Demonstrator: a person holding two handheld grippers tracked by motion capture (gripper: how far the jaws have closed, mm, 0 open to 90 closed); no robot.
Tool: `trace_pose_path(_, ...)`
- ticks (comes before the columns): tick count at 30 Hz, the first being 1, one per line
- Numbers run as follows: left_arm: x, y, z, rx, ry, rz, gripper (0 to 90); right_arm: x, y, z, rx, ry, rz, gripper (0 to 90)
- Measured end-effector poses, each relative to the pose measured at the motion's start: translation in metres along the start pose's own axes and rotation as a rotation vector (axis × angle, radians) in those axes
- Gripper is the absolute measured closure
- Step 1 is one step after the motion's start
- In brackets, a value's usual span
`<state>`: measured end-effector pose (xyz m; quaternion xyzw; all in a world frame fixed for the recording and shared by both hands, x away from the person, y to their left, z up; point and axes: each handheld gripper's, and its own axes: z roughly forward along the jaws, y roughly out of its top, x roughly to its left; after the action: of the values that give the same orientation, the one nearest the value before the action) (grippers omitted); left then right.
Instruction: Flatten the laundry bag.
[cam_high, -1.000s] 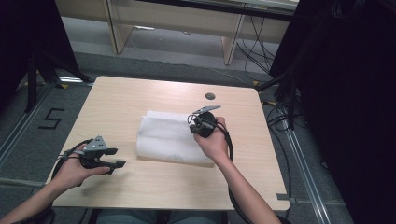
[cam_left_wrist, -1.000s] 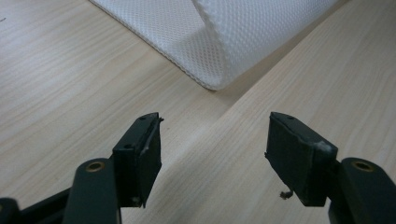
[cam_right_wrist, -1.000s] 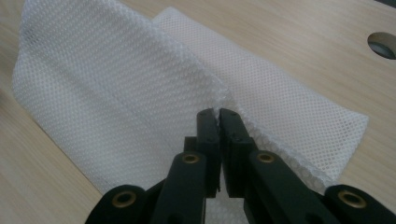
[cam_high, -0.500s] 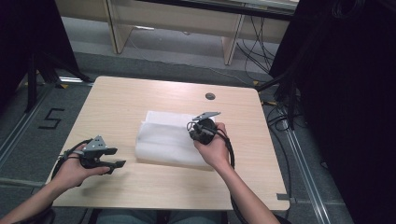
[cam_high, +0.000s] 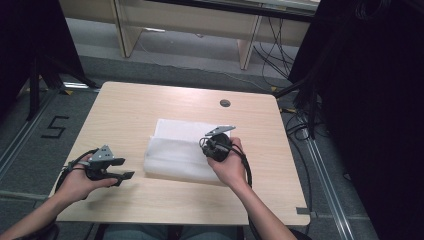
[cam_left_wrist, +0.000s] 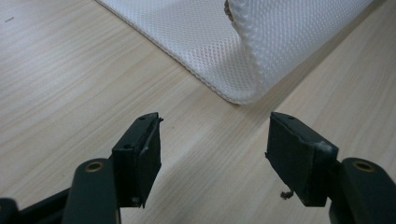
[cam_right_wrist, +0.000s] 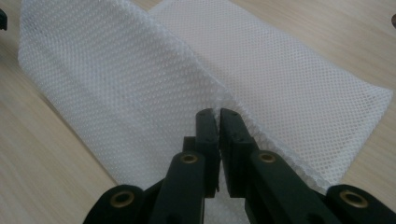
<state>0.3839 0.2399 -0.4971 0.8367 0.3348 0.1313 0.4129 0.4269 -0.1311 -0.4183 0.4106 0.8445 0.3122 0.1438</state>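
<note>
The right gripper (cam_right_wrist: 218, 114) is pinching an edge of the white mesh cloth (cam_high: 182, 150) (apparently folding it over) at the middle of the wooden table (cam_high: 125, 107). The left gripper (cam_high: 117, 172) is waiting just beside it, jaws spread and empty; nothing is blocking the fold.

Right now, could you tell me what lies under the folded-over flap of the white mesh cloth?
Under the flap lies the white mesh cloth's own lower layer on the wooden table. Anything between the layers is hidden.
</note>
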Motion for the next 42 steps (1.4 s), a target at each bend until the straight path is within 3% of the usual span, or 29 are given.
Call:
trace_pose_path(8,0.000,-0.001,0.001,-0.005,0.004,-0.001,34.8,0.004,-0.009,0.004,0.007,0.025,-0.005,90.0)
trace_pose_path(12,0.000,0.000,0.000,0.000,-0.001,-0.001,34.8,-0.005,-0.008,0.007,0.019,0.005,0.010,89.2)
trace_pose_path(13,0.000,0.000,0.000,0.000,0.000,0.001,34.8,-0.010,-0.007,0.009,-0.004,-0.013,0.040,86.7)
trace_pose_path(14,0.000,0.000,0.000,0.000,0.000,0.001,34.8,-0.017,-0.005,0.009,0.022,-0.027,0.039,85.4)
trace_pose_path(15,0.000,0.000,0.000,0.001,-0.001,0.001,34.8,-0.027,-0.004,0.011,0.010,-0.043,0.050,85.3)
trace_pose_path(17,0.000,0.000,0.000,0.000,0.000,0.001,34.9,-0.045,-0.002,0.013,0.010,-0.076,0.107,82.5)
trace_pose_path(18,0.000,0.000,0.000,-0.001,-0.002,0.000,34.9,-0.061,0.000,0.016,-0.002,-0.106,0.145,75.1)
trace_pose_path(19,0.000,0.000,0.000,-0.001,-0.002,0.000,34.9,-0.061,0.000,0.016,-0.002,-0.106,0.145,75.1)
trace_pose_path(21,-0.001,0.000,0.002,-0.008,-0.002,-0.013,34.9,-0.079,0.006,0.022,0.028,-0.127,0.193,66.2)
trace_pose_path(22,-0.001,0.000,0.002,-0.008,-0.002,-0.013,34.9,-0.079,0.006,0.022,0.028,-0.127,0.193,66.2)
trace_pose_path(24,0.000,0.000,0.000,0.007,0.003,0.004,34.9,-0.095,0.009,0.034,0.056,-0.143,0.203,58.8)
trace_pose_path(26,-0.001,0.000,0.001,-0.009,-0.003,-0.014,34.9,-0.098,0.009,0.038,0.067,-0.147,0.213,56.8)
trace_pose_path(27,0.000,0.000,0.001,-0.009,0.002,0.001,34.9,-0.101,0.009,0.042,0.089,-0.150,0.226,54.8)
trace_pose_path(28,0.000,0.000,0.000,0.000,-0.002,-0.002,34.9,-0.105,0.006,0.050,0.122,-0.127,0.260,53.1)
trace_pose_path(30,0.000,0.000,0.000,-0.001,-0.001,-0.003,34.9,-0.107,0.004,0.053,0.134,-0.126,0.254,52.9)
trace_pose_path(31,0.000,0.000,0.001,-0.012,0.002,-0.005,34.9,-0.106,0.003,0.055,0.164,-0.123,0.290,53.3)
trace_pose_path(34,-0.001,0.000,0.002,-0.021,0.000,-0.013,34.9,-0.109,-0.004,0.061,0.192,-0.108,0.318,54.0)
trace_pose_path(35,0.000,0.000,0.001,-0.005,-0.001,0.004,34.9,-0.108,-0.005,0.063,0.201,-0.107,0.325,54.0)
trace_pose_path(38,0.000,0.000,0.001,0.006,0.001,0.003,34.9,-0.108,-0.006,0.066,0.221,-0.117,0.324,53.9)
trace_pose_path(42,0.000,0.000,0.001,0.002,-0.003,0.001,34.9,-0.108,-0.007,0.070,0.221,-0.110,0.285,51.4)
